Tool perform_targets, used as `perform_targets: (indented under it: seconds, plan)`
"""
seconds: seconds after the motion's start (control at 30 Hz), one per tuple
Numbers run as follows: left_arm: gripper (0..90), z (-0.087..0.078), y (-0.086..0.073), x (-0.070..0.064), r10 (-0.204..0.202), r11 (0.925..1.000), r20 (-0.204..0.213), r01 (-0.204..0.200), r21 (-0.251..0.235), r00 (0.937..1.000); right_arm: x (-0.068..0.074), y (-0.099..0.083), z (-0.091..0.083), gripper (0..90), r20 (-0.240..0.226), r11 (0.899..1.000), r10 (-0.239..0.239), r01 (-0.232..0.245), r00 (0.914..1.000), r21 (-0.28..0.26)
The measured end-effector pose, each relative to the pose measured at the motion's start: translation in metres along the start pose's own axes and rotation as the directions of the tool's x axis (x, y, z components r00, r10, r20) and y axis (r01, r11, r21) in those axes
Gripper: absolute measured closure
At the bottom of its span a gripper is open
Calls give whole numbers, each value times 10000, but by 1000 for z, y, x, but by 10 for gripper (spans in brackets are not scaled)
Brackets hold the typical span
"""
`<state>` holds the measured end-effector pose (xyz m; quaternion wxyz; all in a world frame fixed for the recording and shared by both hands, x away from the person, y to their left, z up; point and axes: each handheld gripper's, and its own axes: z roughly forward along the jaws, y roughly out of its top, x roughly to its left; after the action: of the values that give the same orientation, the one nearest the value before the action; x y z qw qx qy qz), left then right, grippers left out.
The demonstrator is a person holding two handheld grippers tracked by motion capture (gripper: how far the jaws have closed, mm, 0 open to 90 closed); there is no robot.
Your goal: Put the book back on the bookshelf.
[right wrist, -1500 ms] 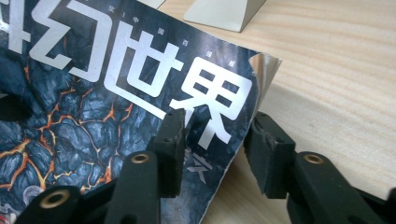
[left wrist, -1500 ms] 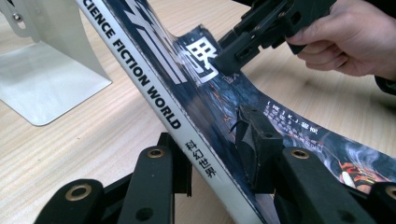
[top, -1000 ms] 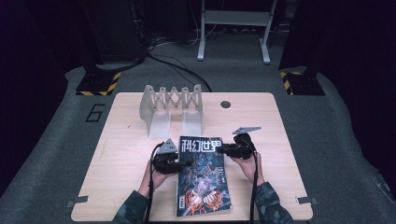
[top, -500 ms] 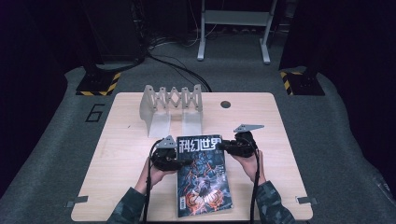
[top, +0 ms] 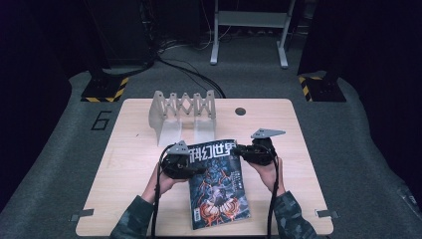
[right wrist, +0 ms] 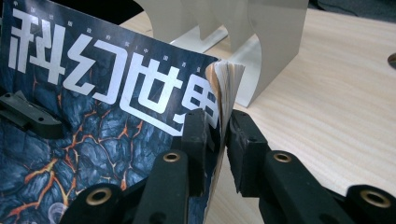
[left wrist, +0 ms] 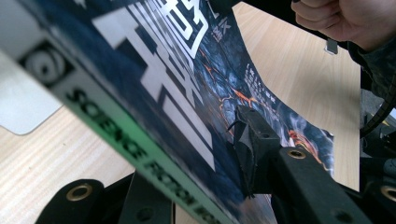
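Observation:
A dark blue magazine [top: 216, 184] with white title letters lies lengthwise on the wooden table [top: 124, 164], its top end lifted. My left gripper [top: 185, 163] is shut on its top left corner at the spine; the left gripper view shows the magazine [left wrist: 154, 79] clamped in that gripper [left wrist: 201, 163]. My right gripper [top: 239, 151] is shut on the top right corner, and the right gripper view shows its jaws [right wrist: 218, 133] pinching the fanned page edges of the magazine [right wrist: 107, 93]. The left gripper's upper fingertip [right wrist: 28, 116] rests on the cover.
A grey accordion file rack [top: 181, 107] stands just beyond the magazine's top edge, close behind it in the right gripper view [right wrist: 261, 32]. A round cable hole [top: 241, 111] sits at the table's back right. Bare wood lies left and right of the magazine.
Both grippers have carried the magazine's top edge slightly forward, toward the rack. Their hold on the two corners is unchanged.

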<state>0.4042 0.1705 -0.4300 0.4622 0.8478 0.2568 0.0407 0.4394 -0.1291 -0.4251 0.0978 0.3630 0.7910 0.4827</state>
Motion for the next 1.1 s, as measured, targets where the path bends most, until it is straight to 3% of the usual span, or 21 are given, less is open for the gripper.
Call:
perform_targets:
  seconds: [0.2,0.43,0.63,1.0,1.1]
  plan:
    - [697,-5,9,-4,298,9994,-140,-301,-163,9995,5,11,-9,782,135,9991,-267,271,9996,-322]
    - [704,-10,19,-10,1032,9941,-565,-1049,-270,9930,8,21,-20,790,295,9959,-542,562,9981,-708]
    - [714,-14,26,-14,1408,9889,-1015,-1449,-339,9848,12,29,-28,794,441,9925,-708,748,9965,-967]
    - [728,-23,36,-18,2179,9732,-1610,-2267,-387,9626,19,39,-38,797,594,9832,-1057,1132,9926,-1431]
    - [736,-25,37,-18,2284,9688,-1824,-2417,-539,9563,23,41,-41,798,728,9748,-1350,1456,9882,-1691]
